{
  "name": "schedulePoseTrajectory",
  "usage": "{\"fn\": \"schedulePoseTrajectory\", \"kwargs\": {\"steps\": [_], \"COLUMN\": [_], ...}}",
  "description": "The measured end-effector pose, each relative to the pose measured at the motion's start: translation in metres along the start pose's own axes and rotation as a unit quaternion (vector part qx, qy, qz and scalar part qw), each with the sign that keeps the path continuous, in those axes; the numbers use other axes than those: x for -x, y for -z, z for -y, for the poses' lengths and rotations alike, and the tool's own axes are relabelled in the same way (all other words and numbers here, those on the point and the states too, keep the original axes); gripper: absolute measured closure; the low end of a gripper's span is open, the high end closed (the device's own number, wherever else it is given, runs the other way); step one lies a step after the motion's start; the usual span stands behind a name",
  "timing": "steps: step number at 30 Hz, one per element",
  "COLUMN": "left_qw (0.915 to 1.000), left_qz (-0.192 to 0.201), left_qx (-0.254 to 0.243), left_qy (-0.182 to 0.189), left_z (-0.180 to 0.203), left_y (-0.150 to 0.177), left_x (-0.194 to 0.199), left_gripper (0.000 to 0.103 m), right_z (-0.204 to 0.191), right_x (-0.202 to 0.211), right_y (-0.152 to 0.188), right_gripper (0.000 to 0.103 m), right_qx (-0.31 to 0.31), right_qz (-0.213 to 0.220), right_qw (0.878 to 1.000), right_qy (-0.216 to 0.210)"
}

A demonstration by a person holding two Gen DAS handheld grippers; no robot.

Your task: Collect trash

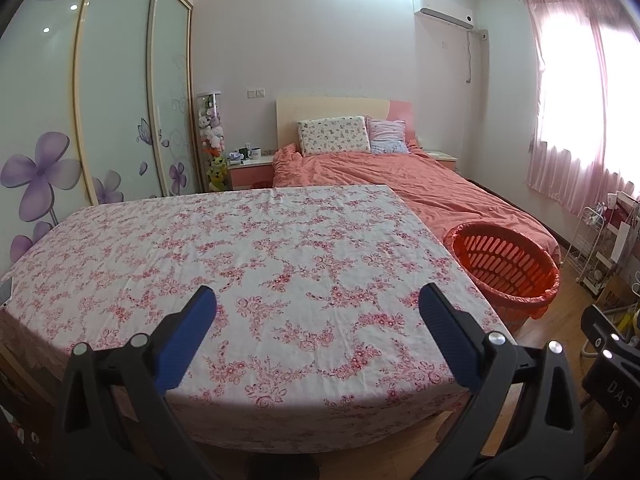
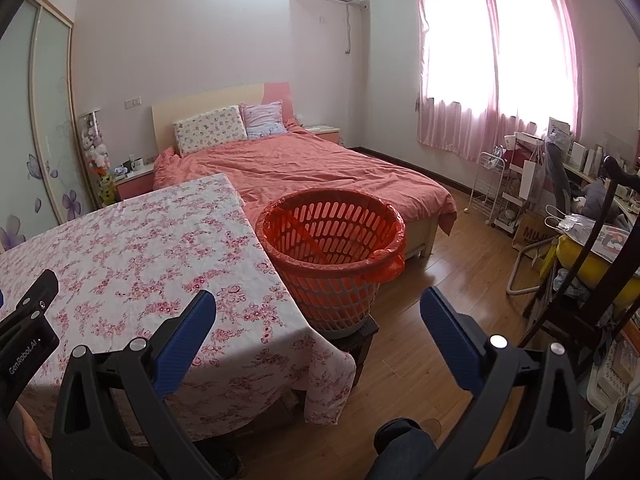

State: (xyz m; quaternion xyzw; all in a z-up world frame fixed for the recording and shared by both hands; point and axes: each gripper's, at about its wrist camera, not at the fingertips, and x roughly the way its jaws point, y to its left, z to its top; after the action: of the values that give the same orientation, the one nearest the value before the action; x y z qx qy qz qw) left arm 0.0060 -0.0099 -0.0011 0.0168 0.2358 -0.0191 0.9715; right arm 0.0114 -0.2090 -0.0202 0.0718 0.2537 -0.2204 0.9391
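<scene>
An orange slotted basket (image 2: 332,256) lined with a red bag stands on a low stool at the right end of the table; it also shows in the left wrist view (image 1: 506,264). The table (image 1: 248,248) has a white cloth with pink flowers and I see no trash on it. My left gripper (image 1: 318,304) is open and empty above the table's near edge. My right gripper (image 2: 318,308) is open and empty, in front of the basket and the table's right corner (image 2: 320,344). The left gripper's body shows at the left edge of the right wrist view (image 2: 28,320).
A bed with a salmon cover (image 2: 312,172) lies behind the table and basket. A wardrobe with flower doors (image 1: 100,112) is at the left. A white wire rack (image 2: 496,188), a desk with clutter and a dark chair (image 2: 580,292) stand at the right. Wood floor (image 2: 440,264) lies right of the basket.
</scene>
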Motion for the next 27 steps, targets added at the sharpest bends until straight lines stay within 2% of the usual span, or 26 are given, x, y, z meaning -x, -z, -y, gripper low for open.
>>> {"fn": "schedulePoseTrajectory", "kwargs": {"steps": [9,27], "left_qw": [0.9999,0.9999], "left_qz": [0.001,0.001], "left_qx": [0.001,-0.001], "left_qy": [0.012,0.01], "left_z": [0.0039,0.0053], "left_y": [-0.0015,-0.0026], "left_x": [0.001,0.0001], "left_gripper": [0.004,0.004], "right_z": [0.0001,-0.0019], "right_x": [0.0008,0.0008], "right_y": [-0.0011,-0.0031], "right_gripper": [0.002,0.002], "right_qx": [-0.001,0.001], "right_qz": [0.005,0.006], "right_qw": [1.0,1.0], "right_qy": [0.0,-0.001]}}
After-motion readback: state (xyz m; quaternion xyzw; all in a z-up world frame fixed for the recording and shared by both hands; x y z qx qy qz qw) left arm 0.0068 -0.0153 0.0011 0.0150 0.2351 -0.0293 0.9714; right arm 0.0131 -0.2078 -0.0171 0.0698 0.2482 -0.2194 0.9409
